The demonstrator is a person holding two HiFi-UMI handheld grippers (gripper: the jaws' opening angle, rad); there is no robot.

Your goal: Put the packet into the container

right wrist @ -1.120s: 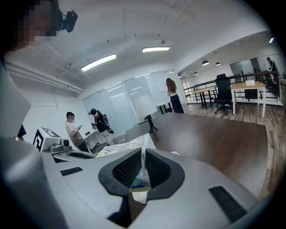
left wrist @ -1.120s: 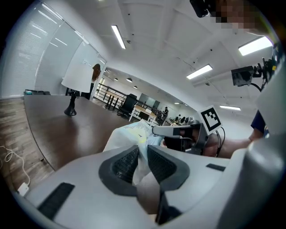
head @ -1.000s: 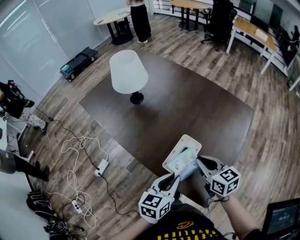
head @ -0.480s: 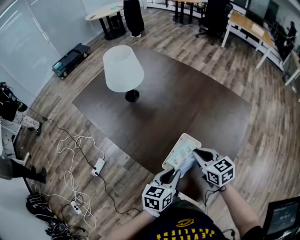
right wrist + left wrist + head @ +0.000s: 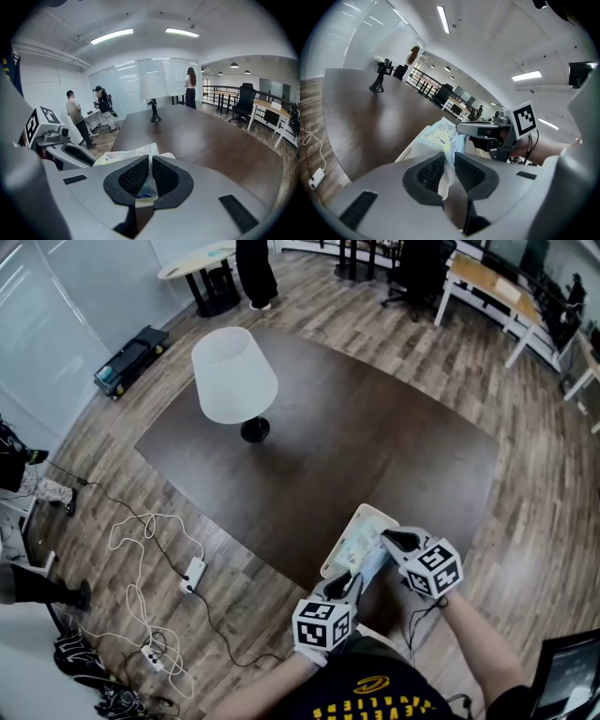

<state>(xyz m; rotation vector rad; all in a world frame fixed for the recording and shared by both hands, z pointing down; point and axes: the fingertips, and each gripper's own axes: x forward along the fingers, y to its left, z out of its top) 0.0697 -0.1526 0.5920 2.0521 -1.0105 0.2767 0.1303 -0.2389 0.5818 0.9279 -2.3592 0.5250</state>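
Note:
A pale printed packet (image 5: 360,551) hangs between both grippers above a cream rectangular container (image 5: 343,542) at the near edge of the dark table (image 5: 375,446). My left gripper (image 5: 353,582) is shut on the packet's near-left edge; the thin film (image 5: 440,140) runs up from its ribbed pads. My right gripper (image 5: 384,538) is shut on the packet's right edge, and the crinkled sheet (image 5: 129,154) spreads left of its pads. The container (image 5: 410,152) shows under the packet, mostly hidden by it.
A white-shaded lamp (image 5: 234,381) on a black base stands at the table's far left. Cables and power strips (image 5: 192,570) lie on the wood floor to the left. Desks and chairs (image 5: 487,287) stand at the back, and people (image 5: 75,115) stand beyond the table.
Both grippers and the packet stay together over the container; the view has shifted slightly, so the lamp and table sit a little lower-left in frame.

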